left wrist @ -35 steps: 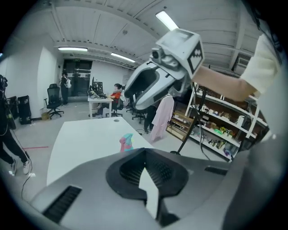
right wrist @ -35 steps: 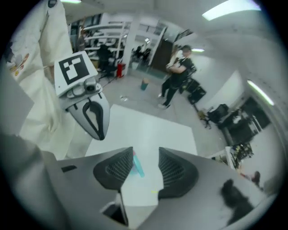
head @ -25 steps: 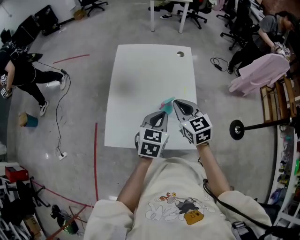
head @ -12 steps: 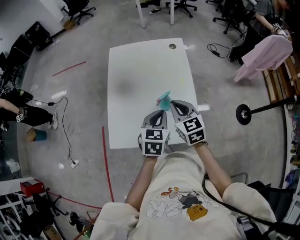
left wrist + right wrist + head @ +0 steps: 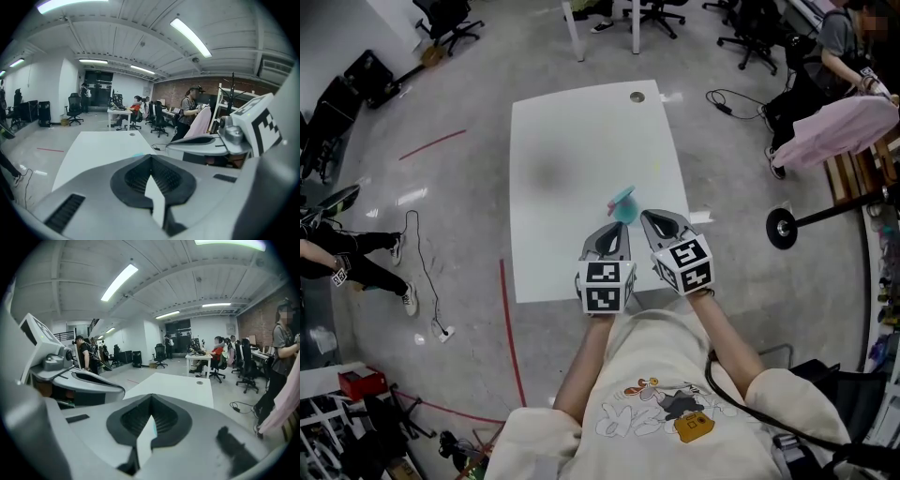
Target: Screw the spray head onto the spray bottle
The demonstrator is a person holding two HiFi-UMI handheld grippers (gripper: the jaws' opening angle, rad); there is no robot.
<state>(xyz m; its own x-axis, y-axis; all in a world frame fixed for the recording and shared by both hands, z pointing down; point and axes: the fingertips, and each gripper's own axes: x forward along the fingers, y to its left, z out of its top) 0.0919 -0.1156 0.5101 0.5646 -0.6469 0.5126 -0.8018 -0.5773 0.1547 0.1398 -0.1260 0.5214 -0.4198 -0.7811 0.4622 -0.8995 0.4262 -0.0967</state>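
Left tool: clenched, pads met, nothing between them; held low over the near edge of the bench.
Right tool: clenched likewise and empty; just beside the left one, not touching it.
Teal spray part: lies on the bench just ahead of both tool tips, gripped by neither; too small to tell whether it is the head or the bottle.
Head view only: the whole white bench top, the round hole near its far edge, the person's forearms and cream shirt, a red line on the floor at the left, a pink cloth at the right.
Left gripper view only: the right tool close along its right edge; of the teal part, a mere sliver above the jaw tips.
Right gripper view only: the left tool along its left edge; people seated at a far desk; a teal sliver through the jaw gap.
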